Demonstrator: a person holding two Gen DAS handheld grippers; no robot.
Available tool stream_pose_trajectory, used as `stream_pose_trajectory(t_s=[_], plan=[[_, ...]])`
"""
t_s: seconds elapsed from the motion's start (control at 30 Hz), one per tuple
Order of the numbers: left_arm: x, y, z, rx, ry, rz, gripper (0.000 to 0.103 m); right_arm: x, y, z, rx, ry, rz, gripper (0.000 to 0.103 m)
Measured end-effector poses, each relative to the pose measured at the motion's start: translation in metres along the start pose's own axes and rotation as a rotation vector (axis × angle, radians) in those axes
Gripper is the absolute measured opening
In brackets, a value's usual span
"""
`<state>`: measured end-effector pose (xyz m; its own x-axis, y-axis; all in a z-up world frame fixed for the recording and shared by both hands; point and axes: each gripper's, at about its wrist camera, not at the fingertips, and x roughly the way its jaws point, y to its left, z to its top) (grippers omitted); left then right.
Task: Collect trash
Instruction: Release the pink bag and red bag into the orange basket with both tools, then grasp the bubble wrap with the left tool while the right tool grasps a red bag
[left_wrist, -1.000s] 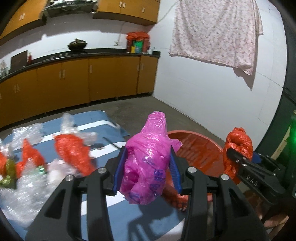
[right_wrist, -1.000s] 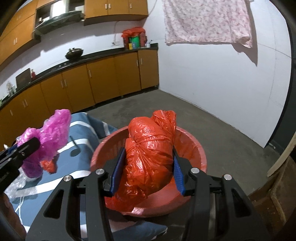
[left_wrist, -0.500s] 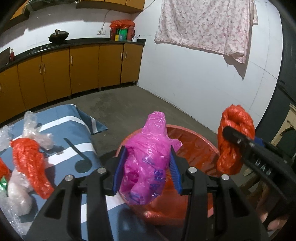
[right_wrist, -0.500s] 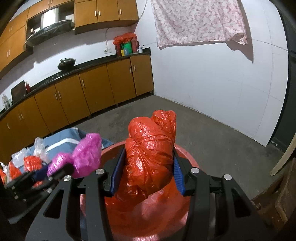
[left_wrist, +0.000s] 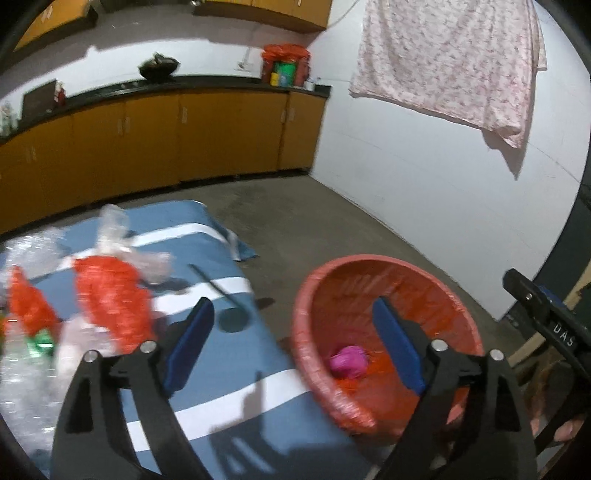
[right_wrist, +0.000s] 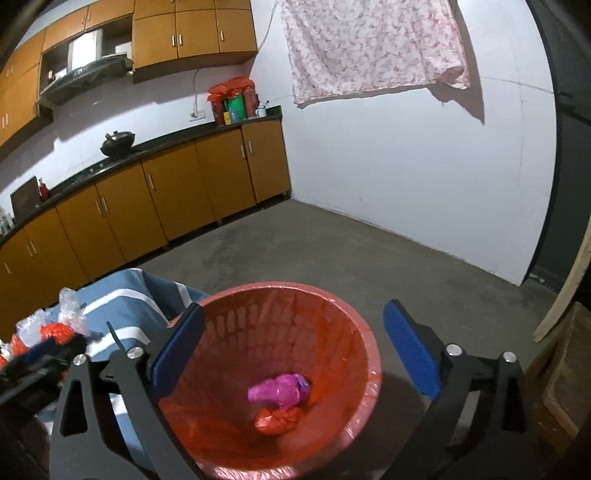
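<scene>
Crumpled plastic fills the bottom of the red bin (right_wrist: 364, 373), a round tapering basket with slotted walls and a thin red liner bunched over its rim. Inside lie a glossy pink bag (right_wrist: 279, 392), wadded into a lump, and touching it just below, a wrinkled orange-red bag (right_wrist: 277, 419). From the left wrist view the pink bag (left_wrist: 349, 362) shows as a small ball low in the bin (left_wrist: 317, 376), with the orange one hard to tell from the liner.

Both tools are released and hold nothing. The right tool (right_wrist: 291, 350) hangs over the bin with its flat blue pads spread wide on black angular arms. The left tool (left_wrist: 291, 343) is spread just as wide, one pad over the cloth and the other over the bin's mouth.

Beside the bin lies a blue cloth with white stripes (left_wrist: 221, 354), smooth and flat. On it rest more trash: a crinkled orange-red bag (left_wrist: 110, 291), clear bubbly wrap (left_wrist: 114, 229) and a further orange scrap (left_wrist: 27, 299), all blurred.

Beyond are a rough grey concrete floor (right_wrist: 332, 251), glossy orange-brown cabinets (right_wrist: 166, 199) under a dark worktop (right_wrist: 166, 146), and a pale floral sheet (right_wrist: 369, 48) hanging on the white wall.
</scene>
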<state>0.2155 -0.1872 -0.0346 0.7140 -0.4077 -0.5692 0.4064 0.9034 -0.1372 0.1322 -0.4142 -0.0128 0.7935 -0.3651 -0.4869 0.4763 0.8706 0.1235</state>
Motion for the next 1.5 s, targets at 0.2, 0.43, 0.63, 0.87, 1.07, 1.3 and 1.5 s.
stream_pose_trajectory(t_s=[0.2, 0.43, 0.63, 0.87, 1.07, 1.3, 1.5], plan=[[-0.040, 0.026, -0.016, 0.033, -0.027, 0.122, 0.093, -0.011, 0.017, -0.011, -0.070, 0.011, -0.003, 0.099], [-0.098, 0.085, -0.043, 0.016, -0.051, 0.296, 0.096, -0.026, 0.049, -0.025, -0.115, 0.039, 0.069, 0.099], [-0.131, 0.139, -0.063, 0.014, -0.057, 0.414, 0.097, -0.038, 0.093, -0.043, -0.186, 0.075, 0.157, 0.099], [-0.125, 0.199, -0.070, 0.001, -0.003, 0.415, 0.097, -0.050, 0.127, -0.056, -0.242, 0.099, 0.215, 0.099], [-0.113, 0.236, -0.085, -0.151, 0.080, 0.298, 0.095, -0.052, 0.138, -0.059, -0.259, 0.110, 0.225, 0.099], [-0.108, 0.228, -0.098, -0.101, 0.115, 0.251, 0.050, -0.056, 0.149, -0.063, -0.272, 0.117, 0.237, 0.099], [-0.105, 0.227, -0.104, -0.123, 0.132, 0.242, 0.009, -0.066, 0.156, -0.064, -0.290, 0.107, 0.255, 0.099]])
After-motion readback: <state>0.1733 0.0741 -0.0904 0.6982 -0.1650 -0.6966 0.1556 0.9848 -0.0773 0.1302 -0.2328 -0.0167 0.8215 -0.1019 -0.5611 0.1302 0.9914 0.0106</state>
